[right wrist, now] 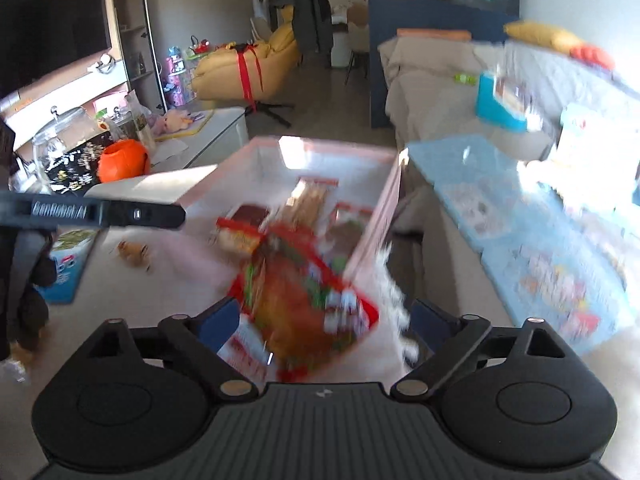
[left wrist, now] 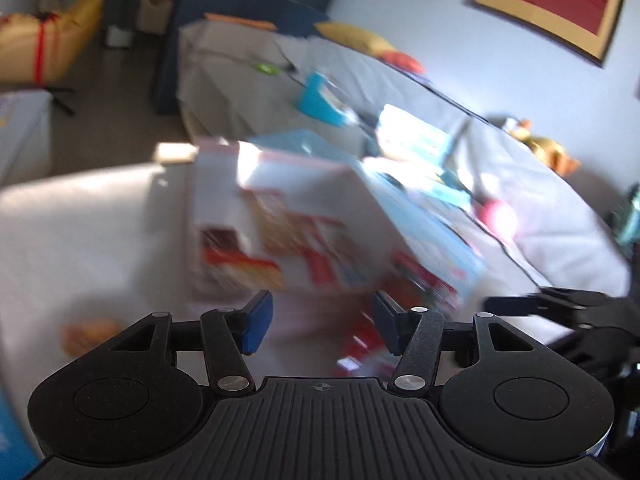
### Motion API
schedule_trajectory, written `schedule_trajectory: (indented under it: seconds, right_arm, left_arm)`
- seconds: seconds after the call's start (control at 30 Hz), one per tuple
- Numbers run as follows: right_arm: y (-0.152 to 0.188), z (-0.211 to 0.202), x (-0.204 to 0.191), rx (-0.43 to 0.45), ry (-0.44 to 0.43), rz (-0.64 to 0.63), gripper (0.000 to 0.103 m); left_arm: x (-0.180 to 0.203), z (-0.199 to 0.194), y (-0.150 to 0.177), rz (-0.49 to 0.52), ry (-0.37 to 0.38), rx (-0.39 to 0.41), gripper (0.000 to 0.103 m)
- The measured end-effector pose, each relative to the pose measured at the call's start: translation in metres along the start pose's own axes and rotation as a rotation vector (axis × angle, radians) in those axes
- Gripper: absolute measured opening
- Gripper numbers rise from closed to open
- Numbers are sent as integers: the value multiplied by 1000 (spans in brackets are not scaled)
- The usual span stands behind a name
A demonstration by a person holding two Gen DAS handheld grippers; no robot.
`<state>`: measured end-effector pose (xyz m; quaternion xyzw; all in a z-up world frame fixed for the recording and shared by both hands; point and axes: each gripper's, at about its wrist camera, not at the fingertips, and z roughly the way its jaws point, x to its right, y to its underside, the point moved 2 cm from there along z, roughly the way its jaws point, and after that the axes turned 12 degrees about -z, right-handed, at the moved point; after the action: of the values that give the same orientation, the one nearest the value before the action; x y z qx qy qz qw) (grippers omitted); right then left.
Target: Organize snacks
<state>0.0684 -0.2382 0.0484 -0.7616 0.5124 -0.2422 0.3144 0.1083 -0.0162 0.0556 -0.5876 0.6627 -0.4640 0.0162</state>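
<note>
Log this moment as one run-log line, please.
left gripper: open, empty | right gripper: open around red snack packet | pink bin: holds packets | frames blurred

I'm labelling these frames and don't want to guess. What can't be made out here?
- Print on the red snack packet between the right hand-held gripper fingers: motion blur, right wrist view.
- Whether those fingers actually pinch it: blur.
- Packets inside the pink-rimmed box: smeared in both views.
- Small brown item on the table: too small.
- Left hand-held gripper: open, empty.
</note>
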Motion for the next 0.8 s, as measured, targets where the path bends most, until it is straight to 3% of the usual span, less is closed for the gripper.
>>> schedule_trajectory:
  seconds: [0.2,0.33,0.4,0.6,0.7,0.8]
  right_arm:
    - [22,32,-7,-55,-60,39,90]
    - [23,56,-24,-89,-117,6,50]
    - [20,54,-33,-82,-140,-19,40]
    - [9,29,-35,-18,-177,-20,33]
    - [5,20,-37,-23,-245,-13,34]
    - [13,20,-47,-84,-347,-23,34]
  left_arm:
    - [-4,33,27,-39,-18,-99,59]
    - [-14,49,38,-92,40,-169,51]
    - [-15,48,40,-104,60,-167,50]
    - [-3,11,30,-88,96,-102,47]
    - [1,-9,38,-82,46,-100,47]
    - [-8,-26,58,-124,10,-135,47]
